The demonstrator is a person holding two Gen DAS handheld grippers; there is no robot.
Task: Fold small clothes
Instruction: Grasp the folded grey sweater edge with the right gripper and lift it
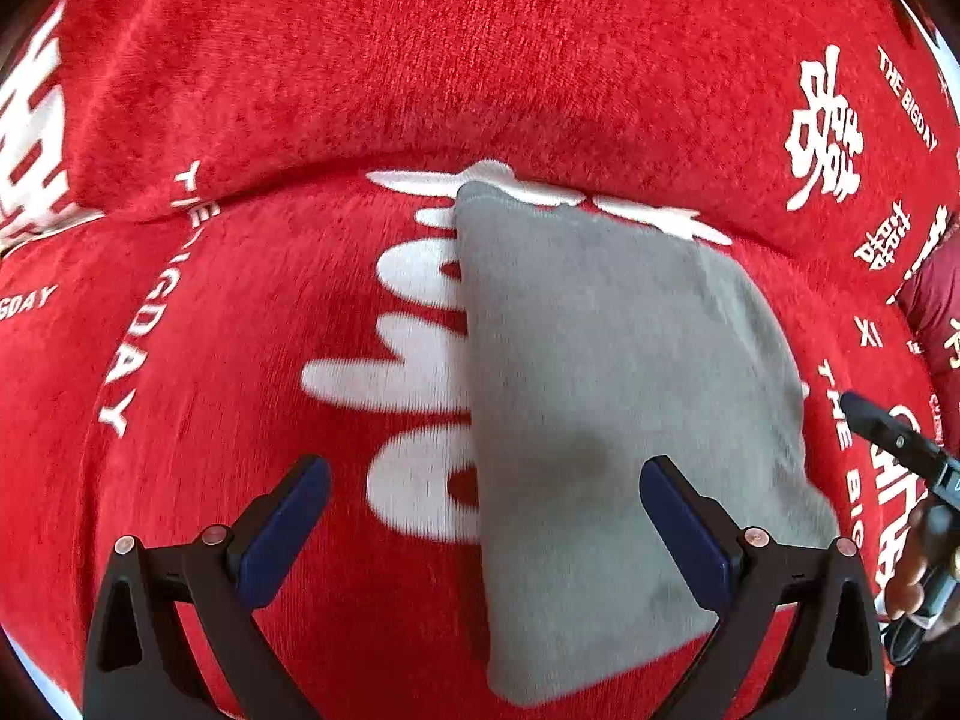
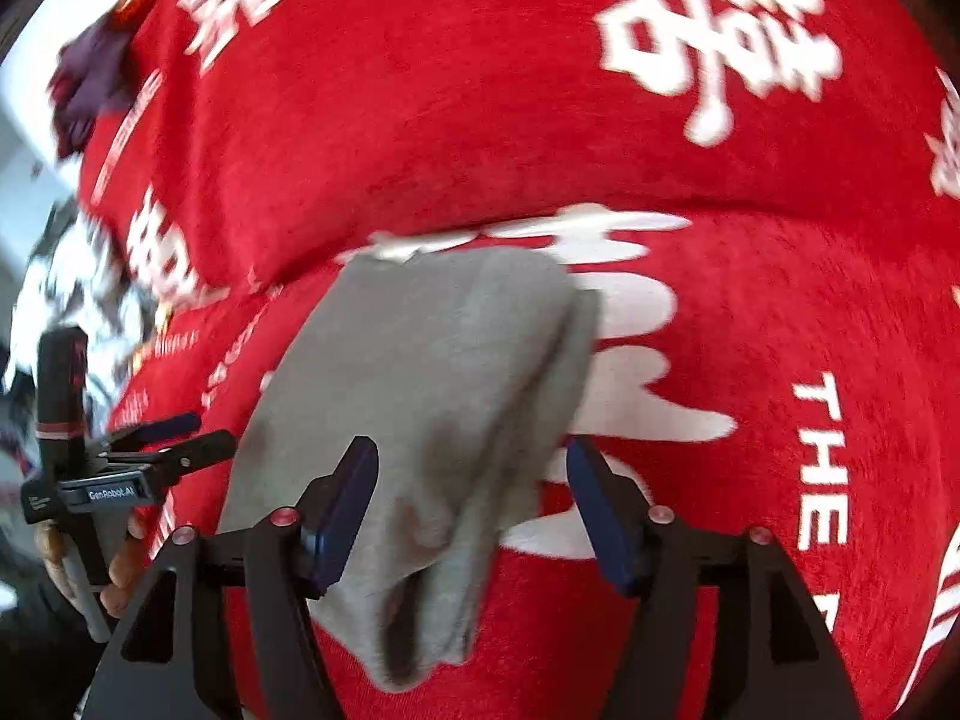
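A folded grey garment (image 1: 618,396) lies on a red sofa seat printed with white characters. My left gripper (image 1: 486,498) is open above its left edge, holding nothing. In the right wrist view the same grey garment (image 2: 432,396) lies in layers with a loose fold near the front. My right gripper (image 2: 474,498) is open over its near right part; cloth lies between the jaws but is not clamped. The right gripper (image 1: 894,438) shows at the left view's right edge, and the left gripper (image 2: 162,444) shows at the right view's left edge.
The red sofa backrest (image 1: 420,60) rises just behind the garment. A dark purple cloth (image 2: 90,96) lies at the far left on the sofa. A patterned heap of cloth (image 2: 78,288) sits off the sofa's left side.
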